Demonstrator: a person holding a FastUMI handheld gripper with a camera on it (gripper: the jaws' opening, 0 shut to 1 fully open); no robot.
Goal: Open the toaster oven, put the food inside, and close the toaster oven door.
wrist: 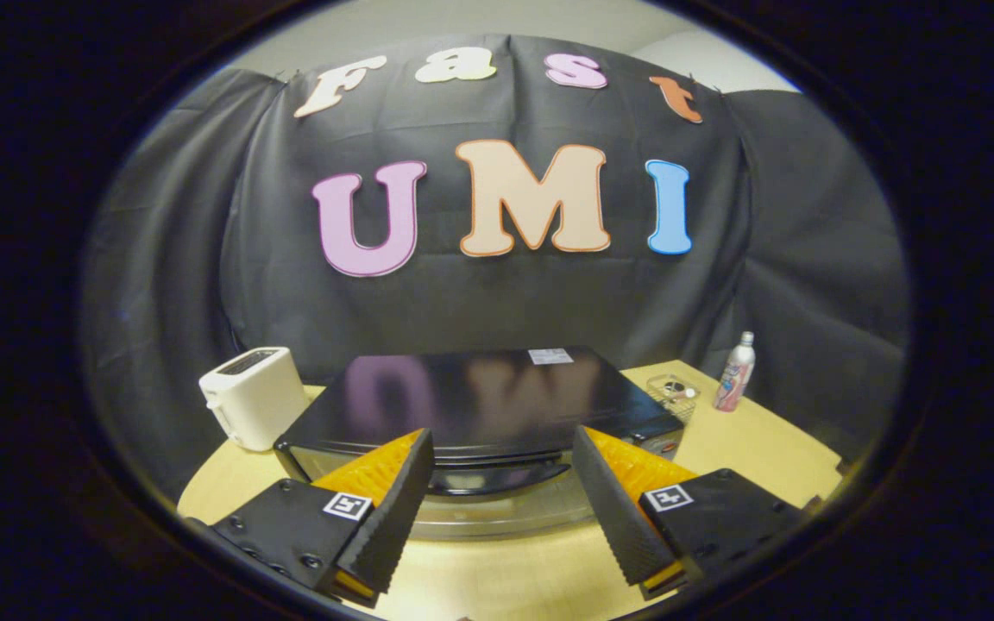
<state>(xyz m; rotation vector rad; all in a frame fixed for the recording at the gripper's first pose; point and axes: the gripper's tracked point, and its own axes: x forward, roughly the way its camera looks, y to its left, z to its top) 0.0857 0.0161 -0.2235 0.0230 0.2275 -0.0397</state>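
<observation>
Gripper view, gripper spread wide before closed toaster oven, small clear container beside it

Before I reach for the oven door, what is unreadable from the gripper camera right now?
- Black glossy toaster oven: its front, seen steeply from above, is partly covered by the open gripper.
- Small clear container beside the oven: contents too small to identify.
- White two-slot toaster: slot interior too dark.
- Slim pink-and-white bottle: details too small.
</observation>
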